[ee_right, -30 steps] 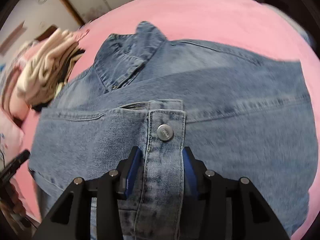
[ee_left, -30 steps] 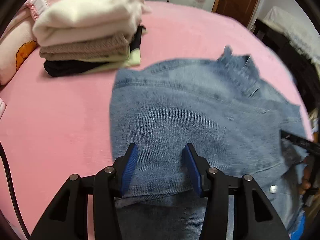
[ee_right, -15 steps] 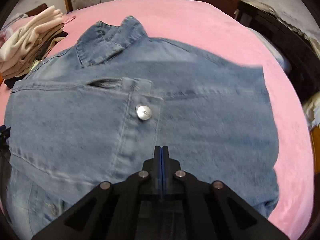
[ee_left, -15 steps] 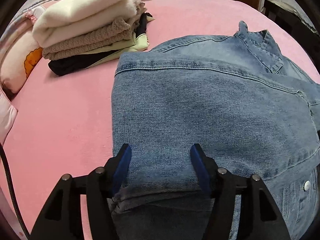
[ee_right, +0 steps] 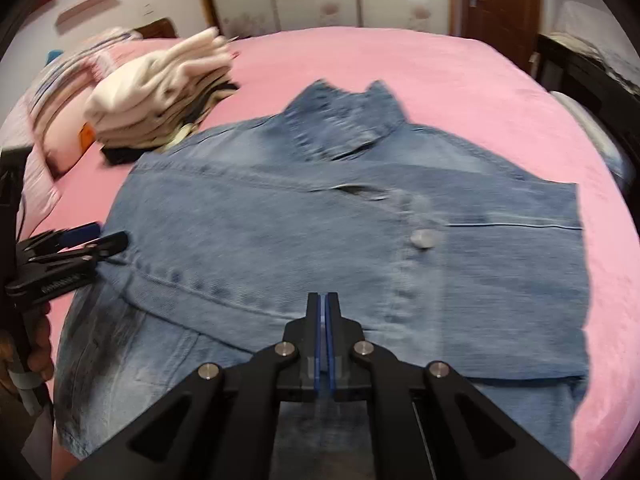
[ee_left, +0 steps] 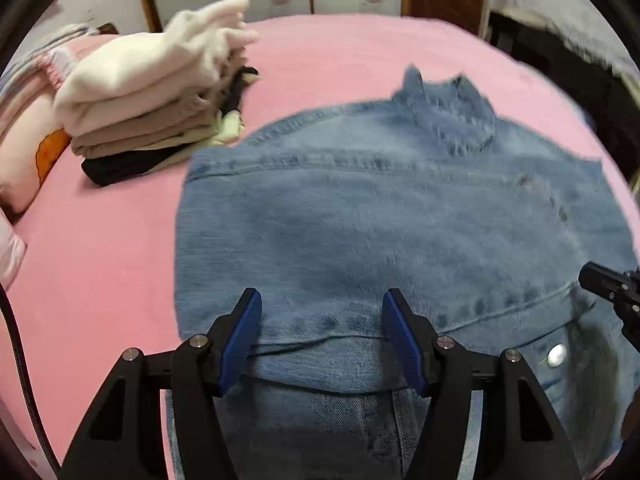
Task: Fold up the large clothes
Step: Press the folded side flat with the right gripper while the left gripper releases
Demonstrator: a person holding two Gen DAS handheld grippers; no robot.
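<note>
Denim jacket (ee_left: pixel 400 220) lies partly folded on pink bed (ee_left: pixel 100 260), collar at far side. Left gripper (ee_left: pixel 322 320) released, jaws apart over near-left folded edge, no pinch on cloth. Right gripper (ee_right: pixel 324 312) clenched, pads together, empty, over jacket near hem, just short of metal button (ee_right: pixel 422 238). Stack of folded clothes (ee_left: pixel 152 112) beyond jacket, far left.
</note>
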